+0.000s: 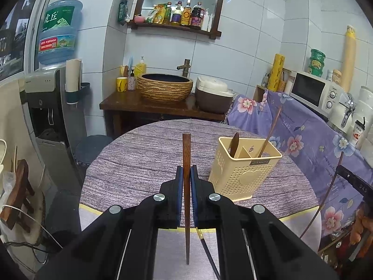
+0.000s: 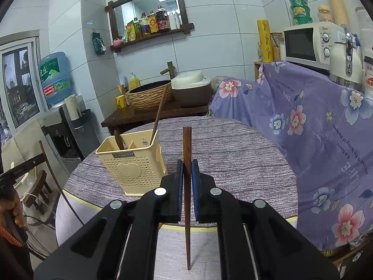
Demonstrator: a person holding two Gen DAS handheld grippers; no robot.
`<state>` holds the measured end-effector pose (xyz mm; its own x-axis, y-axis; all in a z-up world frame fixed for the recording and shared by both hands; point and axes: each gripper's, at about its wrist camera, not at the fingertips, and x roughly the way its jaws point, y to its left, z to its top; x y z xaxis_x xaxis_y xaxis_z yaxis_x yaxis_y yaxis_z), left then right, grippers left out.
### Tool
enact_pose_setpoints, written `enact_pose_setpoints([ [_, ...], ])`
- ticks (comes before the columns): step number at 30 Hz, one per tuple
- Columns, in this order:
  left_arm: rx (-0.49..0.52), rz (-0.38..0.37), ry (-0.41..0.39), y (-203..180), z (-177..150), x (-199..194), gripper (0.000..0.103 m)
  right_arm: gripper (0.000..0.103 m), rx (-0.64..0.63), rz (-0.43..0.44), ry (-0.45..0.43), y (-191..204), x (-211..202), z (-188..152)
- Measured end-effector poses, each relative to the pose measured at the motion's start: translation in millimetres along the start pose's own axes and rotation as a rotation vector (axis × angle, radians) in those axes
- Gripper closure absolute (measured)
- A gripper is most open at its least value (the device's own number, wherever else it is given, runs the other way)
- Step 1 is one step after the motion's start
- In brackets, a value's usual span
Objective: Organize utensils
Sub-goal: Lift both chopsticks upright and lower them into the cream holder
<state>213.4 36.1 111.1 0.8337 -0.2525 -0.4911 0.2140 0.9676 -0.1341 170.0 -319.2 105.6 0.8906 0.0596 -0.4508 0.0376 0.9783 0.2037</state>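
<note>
Both fingers closed: left gripper (image 1: pixel 186 171) pinches a chopstick (image 1: pixel 186 149), right gripper (image 2: pixel 186 165) another chopstick (image 2: pixel 187 144); utensil holder (image 1: pixel 242 172) center-right on tabletop (image 1: pixel 139 158).

white tile wall (image 1: pixel 256 23) | wood shelf (image 1: pixel 177 26) (w/ bottles) | water dispenser (image 1: pixel 44 107)

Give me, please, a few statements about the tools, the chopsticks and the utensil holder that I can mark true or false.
1. The left tool is shut on a chopstick. True.
2. The right tool is open, holding nothing. False: it grips a chopstick.
3. The utensil holder lies on its side. False: it stands upright on the round table.
4. The holder already has a long chopstick leaning in it. True.
5. The holder is blue. False: pale yellow.
</note>
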Motion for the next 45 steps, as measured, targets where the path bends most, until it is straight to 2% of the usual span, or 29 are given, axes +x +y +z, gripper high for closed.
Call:
enact_pose_setpoints([
  [13,0.003,0.0,-0.017,-1,7,-1,0.095,0.095,-0.006,-0.004,-0.01,0,0,6],
  [18,0.002,-0.012,-0.038,-3,26,-2,0.095,0.095,-0.012,0.005,-0.021,2,2,20],
  [21,0.001,-0.042,-0.073,-9,54,-6,0.095,0.095,-0.012,0.016,-0.061,7,0,45],
  [26,-0.009,-0.106,-0.179,-23,114,-23,0.095,0.095,-0.021,0.051,-0.172,28,-13,107],
  [29,-0.038,-0.168,-0.214,-36,151,-27,0.095,0.095,0.033,0.112,-0.227,37,-20,149],
  [32,-0.036,-0.158,-0.255,-54,169,-18,0.095,0.095,0.073,0.145,-0.267,48,-18,173],
  [34,-0.024,-0.142,-0.261,-66,169,-7,0.095,0.095,0.075,0.14,-0.281,60,-8,177],
  [38,-0.019,-0.115,-0.246,-76,148,22,0.095,0.095,0.067,0.114,-0.264,73,22,158],
  [45,-0.014,-0.096,-0.149,-77,90,70,0.095,0.095,0.072,0.084,-0.145,77,78,106],
])
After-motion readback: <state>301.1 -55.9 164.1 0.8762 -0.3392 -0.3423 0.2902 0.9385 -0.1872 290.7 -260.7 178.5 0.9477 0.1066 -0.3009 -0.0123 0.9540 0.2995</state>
